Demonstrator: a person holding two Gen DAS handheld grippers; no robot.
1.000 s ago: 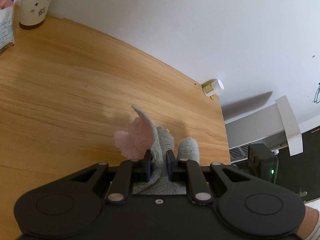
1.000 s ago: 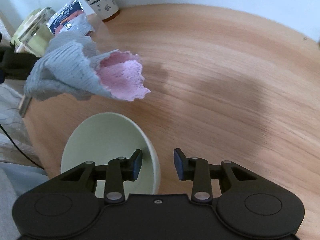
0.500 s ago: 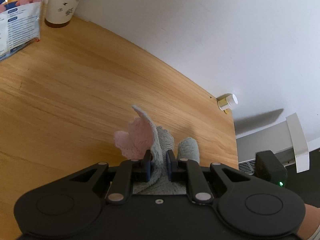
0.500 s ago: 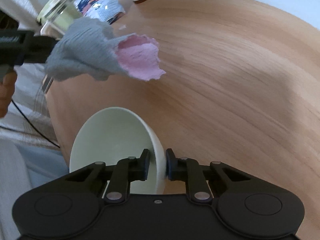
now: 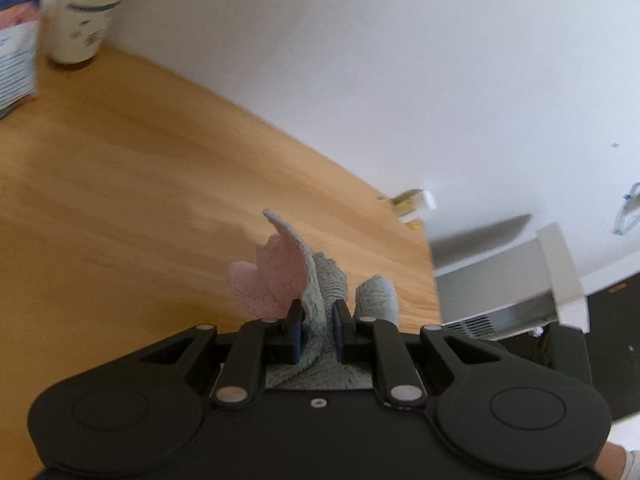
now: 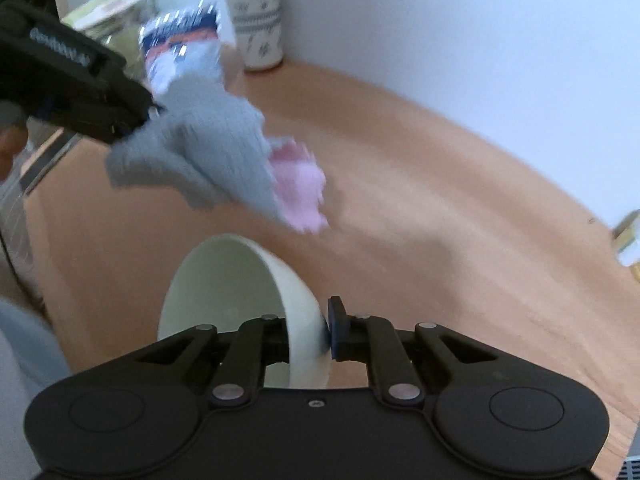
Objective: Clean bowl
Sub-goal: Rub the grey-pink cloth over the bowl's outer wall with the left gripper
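Here the bowl [image 6: 240, 296] is tipped on its side above the wooden table [image 6: 440, 208], its rim clamped between the jaws of the right gripper [image 6: 310, 332]. Just beyond the bowl's mouth, the left gripper [image 5: 316, 320] holds a grey-and-pink cloth [image 5: 296, 276] pinched in its narrow jaws. A patterned cup [image 6: 256, 20] stands by the wall.

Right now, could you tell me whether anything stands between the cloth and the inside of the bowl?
Nothing visible does. The cloth hangs above the bowl, whose open inside looks clear.
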